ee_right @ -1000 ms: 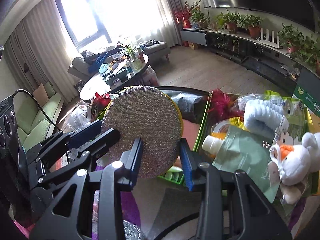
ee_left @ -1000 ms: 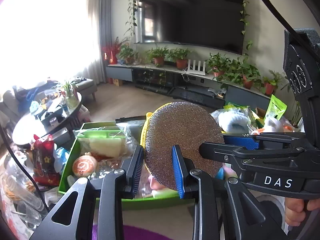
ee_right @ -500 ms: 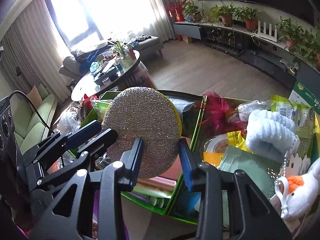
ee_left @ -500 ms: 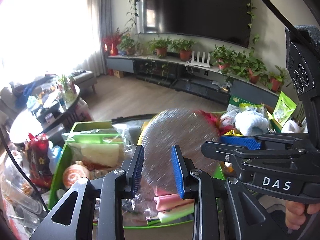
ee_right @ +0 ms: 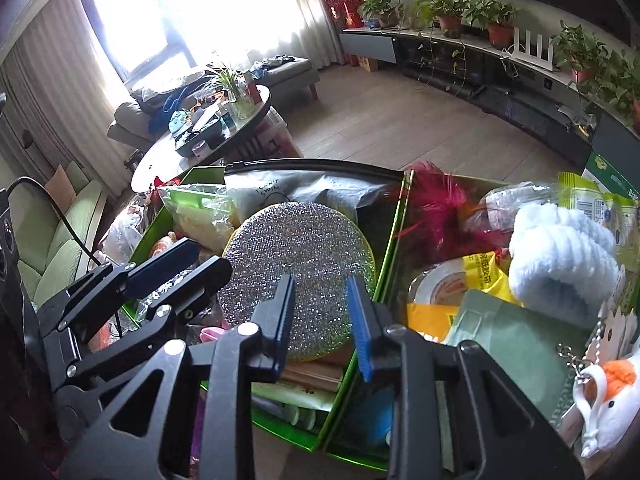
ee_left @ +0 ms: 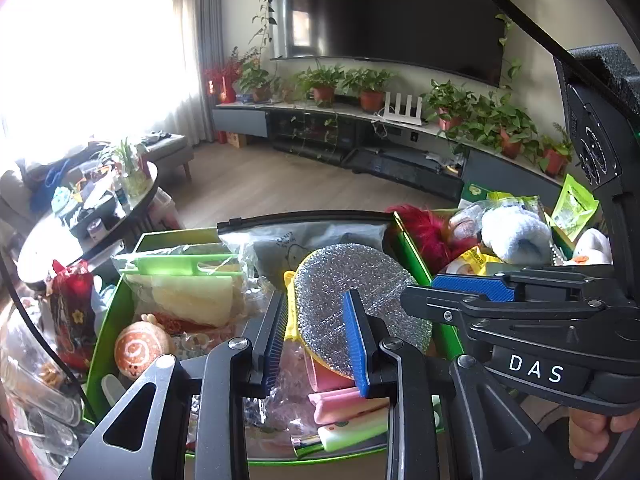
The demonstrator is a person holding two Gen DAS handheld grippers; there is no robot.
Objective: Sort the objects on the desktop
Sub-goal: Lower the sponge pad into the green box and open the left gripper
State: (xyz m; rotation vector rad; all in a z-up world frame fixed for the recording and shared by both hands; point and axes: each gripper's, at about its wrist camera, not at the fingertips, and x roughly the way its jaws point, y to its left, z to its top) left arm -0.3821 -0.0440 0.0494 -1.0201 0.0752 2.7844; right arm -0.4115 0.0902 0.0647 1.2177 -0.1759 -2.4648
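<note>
The round silver scouring pad (ee_right: pixel 298 276) with its yellow backing lies tilted on top of the clutter in the left green bin (ee_right: pixel 390 240), leaning toward that bin's right wall. In the right wrist view the right gripper (ee_right: pixel 320 312) hovers just near of the pad, its jaws spread apart with the pad's lower edge showing in the gap — nothing is pinched between the blue pads (ee_right: pixel 358 324). In the left wrist view the left gripper (ee_left: pixel 314 336) sits over the same bin (ee_left: pixel 108 320), jaws likewise parted and holding nothing; the pad (ee_left: pixel 356 292) shows behind and between them, and whether it touches either one cannot be told.

Around the pad in the left bin are a clear bag with a green clip (ee_left: pixel 176 268), a snail-shaped plush (ee_left: pixel 138 350), a grey zip pouch (ee_right: pixel 304 192) at the far side and pink bars (ee_left: pixel 344 400) near the front. The right bin (ee_right: pixel 340 452) holds a red feathery thing (ee_right: pixel 440 204), a pale blue fluffy slipper (ee_right: pixel 560 252), a yellow packet (ee_right: pixel 480 276) and a sage-green pouch (ee_right: pixel 516 340) — a white duck keychain (ee_right: pixel 608 400) lies at the far right edge.
</note>
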